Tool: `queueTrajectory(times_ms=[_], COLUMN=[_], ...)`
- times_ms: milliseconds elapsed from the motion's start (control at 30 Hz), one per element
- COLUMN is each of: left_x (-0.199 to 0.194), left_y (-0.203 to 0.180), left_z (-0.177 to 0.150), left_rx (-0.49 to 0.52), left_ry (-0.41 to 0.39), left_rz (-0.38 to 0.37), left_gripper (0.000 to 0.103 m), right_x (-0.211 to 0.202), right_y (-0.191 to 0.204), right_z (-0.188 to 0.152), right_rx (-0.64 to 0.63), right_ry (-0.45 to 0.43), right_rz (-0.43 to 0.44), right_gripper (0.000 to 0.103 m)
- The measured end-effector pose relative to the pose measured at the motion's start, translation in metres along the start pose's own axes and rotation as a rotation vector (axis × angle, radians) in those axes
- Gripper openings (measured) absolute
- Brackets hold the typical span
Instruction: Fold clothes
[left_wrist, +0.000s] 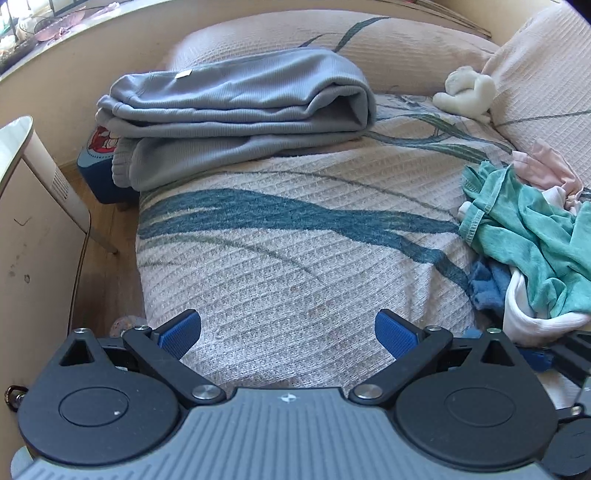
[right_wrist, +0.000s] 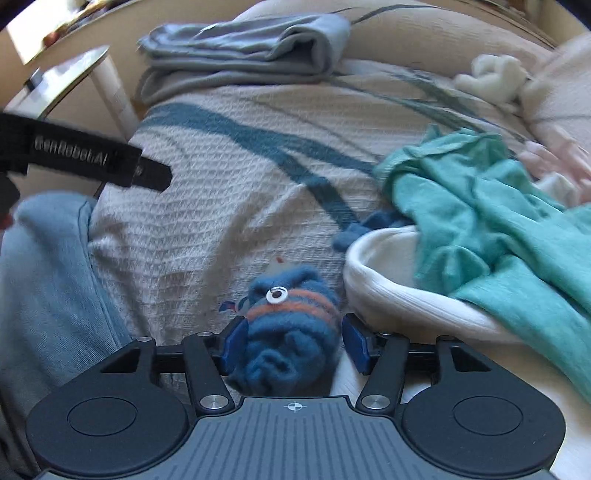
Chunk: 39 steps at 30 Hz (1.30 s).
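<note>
Where spread fingers (right_wrist: 291, 341) flank it, blue sock (right_wrist: 288, 332).

Folded garment (left_wrist: 236, 110) far left on bed (left_wrist: 295, 258), clothes pile (left_wrist: 535, 243) right

my view: grey folded garment (left_wrist: 236, 110), teal top (right_wrist: 498, 221), blue orange-striped fleece bundle (right_wrist: 291, 332), cream blue-leafed bedspread (left_wrist: 295, 258)

Each gripper, the left gripper (left_wrist: 288, 334) and the right gripper (right_wrist: 293, 343), is built from black plastic with a grey ribbed plate in the middle. Two round black discs, shiny silver screws and blue ribbed fingertips (left_wrist: 393, 332) are seen. White letters are printed on a black strap (right_wrist: 85, 157). A light blue sleeve (right_wrist: 48, 266) is worn.
</note>
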<state>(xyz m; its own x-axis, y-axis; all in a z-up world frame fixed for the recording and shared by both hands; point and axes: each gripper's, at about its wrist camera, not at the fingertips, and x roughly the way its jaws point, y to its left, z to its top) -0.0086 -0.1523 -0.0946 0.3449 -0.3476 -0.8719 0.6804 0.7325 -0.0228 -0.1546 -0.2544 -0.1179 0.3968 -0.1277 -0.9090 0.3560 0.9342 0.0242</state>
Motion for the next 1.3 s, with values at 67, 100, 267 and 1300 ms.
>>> queueTrajectory(times_ms=[67,100,267,1300], left_x=[-0.001,-0.002,-0.004,0.050], left_y=[-0.002,-0.003,-0.001,-0.023], left_z=[-0.001,-0.001,0.000,0.066], left_rx=[0.011,0.017,0.020,0.186], left_ry=[-0.005,-0.008,-0.022,0.048], left_rz=[-0.003,-0.004,-0.013,-0.043], left_gripper=[0.102,0.102,0.101,0.101], right_x=[0.009,0.012,-0.022,0.085], right_y=[0.001,0.001,-0.014,-0.305], right_z=[-0.001,-0.001,0.005,0.289], right_rx=[-0.016,-0.020,0.080,0.462], right_ry=[0.004,0.003,-0.097,-0.343], right_rz=[0.000,0.001,0.026,-0.344], right_gripper=[0.057,0.055,0.048,0.055])
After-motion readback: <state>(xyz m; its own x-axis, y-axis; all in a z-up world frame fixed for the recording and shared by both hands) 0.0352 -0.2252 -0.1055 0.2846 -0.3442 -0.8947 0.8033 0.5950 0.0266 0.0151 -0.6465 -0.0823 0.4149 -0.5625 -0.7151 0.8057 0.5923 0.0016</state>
